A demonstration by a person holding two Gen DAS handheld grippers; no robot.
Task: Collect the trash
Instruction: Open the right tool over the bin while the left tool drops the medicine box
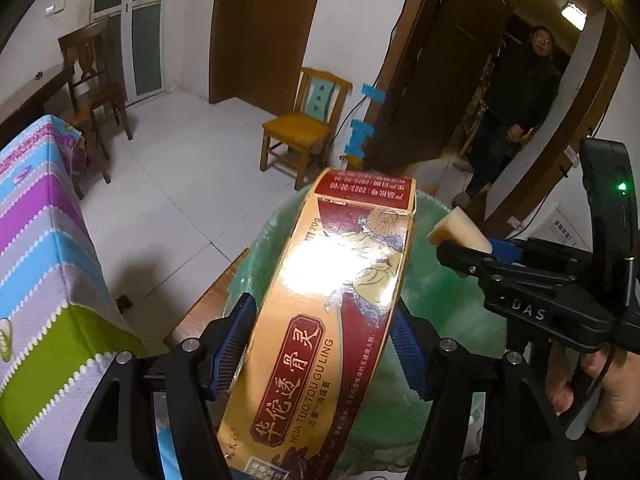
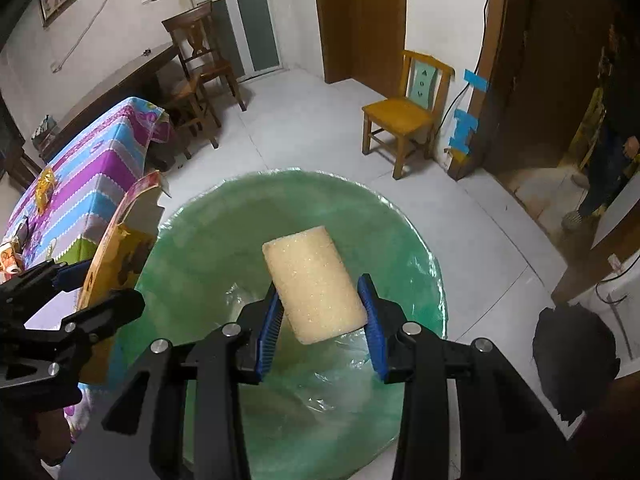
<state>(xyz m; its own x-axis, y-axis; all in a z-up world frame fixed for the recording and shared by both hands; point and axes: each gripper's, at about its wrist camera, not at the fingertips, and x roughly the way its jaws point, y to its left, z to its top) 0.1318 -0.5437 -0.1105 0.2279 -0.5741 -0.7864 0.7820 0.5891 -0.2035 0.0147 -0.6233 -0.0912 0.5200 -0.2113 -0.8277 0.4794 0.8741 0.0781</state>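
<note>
My left gripper (image 1: 320, 344) has its blue pads clamped on the long sides of a flat red-and-gold carton (image 1: 332, 312), jaws fairly wide; the carton runs up toward twelve o'clock over the green-lined bin (image 1: 440, 292). My right gripper (image 2: 320, 320) is closed narrower on a pale foam block (image 2: 316, 284), which hangs over the bin's liner (image 2: 200, 248) and points toward twelve.

I judge the carton light and probably empty, glossy, so easily crushed and apt to slip; the side grip near its lower half suits it. The block looks soft and springy, very light.

The bin's bottom is lost under crumpled film, glare washes out the carton's middle, and its lower end is cut off. The striped tablecloth (image 2: 92, 184) sits at nine o'clock.
</note>
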